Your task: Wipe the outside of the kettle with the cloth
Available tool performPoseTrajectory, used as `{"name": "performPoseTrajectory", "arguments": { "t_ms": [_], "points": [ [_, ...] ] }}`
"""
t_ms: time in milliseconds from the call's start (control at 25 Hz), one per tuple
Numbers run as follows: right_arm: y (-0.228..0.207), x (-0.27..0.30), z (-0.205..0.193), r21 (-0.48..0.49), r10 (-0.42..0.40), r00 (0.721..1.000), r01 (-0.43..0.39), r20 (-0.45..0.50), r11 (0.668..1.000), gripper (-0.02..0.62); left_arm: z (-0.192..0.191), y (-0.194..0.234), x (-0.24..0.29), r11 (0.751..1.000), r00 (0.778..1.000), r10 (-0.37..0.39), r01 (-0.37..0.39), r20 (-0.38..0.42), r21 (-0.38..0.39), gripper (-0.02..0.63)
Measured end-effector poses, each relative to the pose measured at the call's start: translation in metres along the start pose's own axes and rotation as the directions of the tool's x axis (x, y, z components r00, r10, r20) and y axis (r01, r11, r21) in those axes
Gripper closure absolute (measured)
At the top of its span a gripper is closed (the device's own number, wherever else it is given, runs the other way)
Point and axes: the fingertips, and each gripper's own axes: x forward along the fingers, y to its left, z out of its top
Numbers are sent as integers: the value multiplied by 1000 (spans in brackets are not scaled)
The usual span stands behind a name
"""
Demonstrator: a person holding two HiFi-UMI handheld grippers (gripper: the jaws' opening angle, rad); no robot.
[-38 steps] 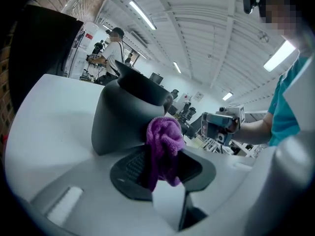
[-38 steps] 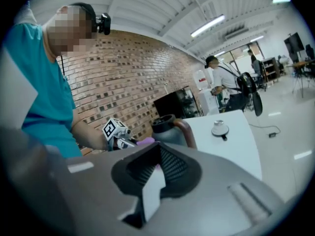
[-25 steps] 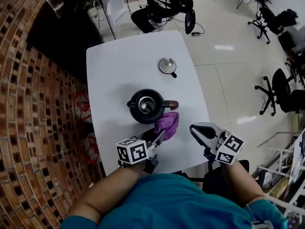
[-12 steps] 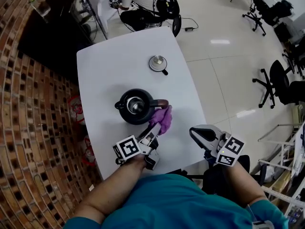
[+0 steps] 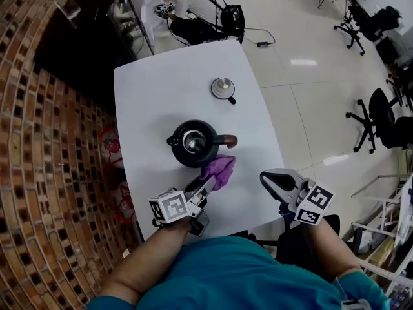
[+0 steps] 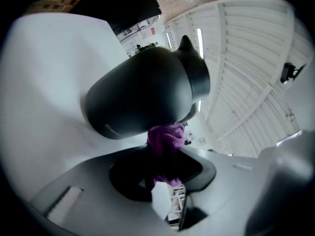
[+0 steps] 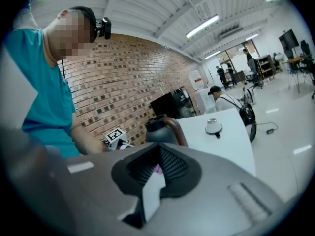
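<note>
The right gripper (image 5: 271, 177) is hovering by the near right corner of the table (image 5: 161, 95), its jaws pressed together on nothing. The left gripper (image 5: 205, 187) is pinching the purple cloth (image 5: 220, 168), holding it against the near side of the black kettle (image 5: 195, 143), beside its handle. The kettle is standing open mid-table, and its lid (image 5: 223, 88) is lying farther back.

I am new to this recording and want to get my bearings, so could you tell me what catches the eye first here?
A black kettle stands open mid-way on the white table, its lid lying apart farther back. The left gripper, shut on a bright purple cloth, holds it against the kettle's near side; the right gripper hangs shut and empty near the table's right edge.
</note>
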Motion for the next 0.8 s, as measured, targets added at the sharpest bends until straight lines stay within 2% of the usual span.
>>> {"name": "performPoseTrajectory", "arguments": {
  "t_ms": [120,200,440,680,800],
  "points": [
    [3,7,3,-8,9,1000,-9,1,1000,592,3,3,-15,994,999,27,-24,-24,107,483],
    [5,12,4,-13,18,1000,-18,-1,1000,592,5,5,-25,981,998,48,-41,-37,188,483],
    [9,22,9,-22,29,1000,-29,-6,999,592,20,15,-54,918,992,114,-88,-45,387,483],
    [-1,33,17,-49,19,1000,-19,0,999,592,39,21,-74,850,986,163,-123,-34,512,483],
    [-9,39,21,-72,12,1000,-12,2,997,592,50,25,-82,830,984,177,-140,-18,539,483]
  ]
}}
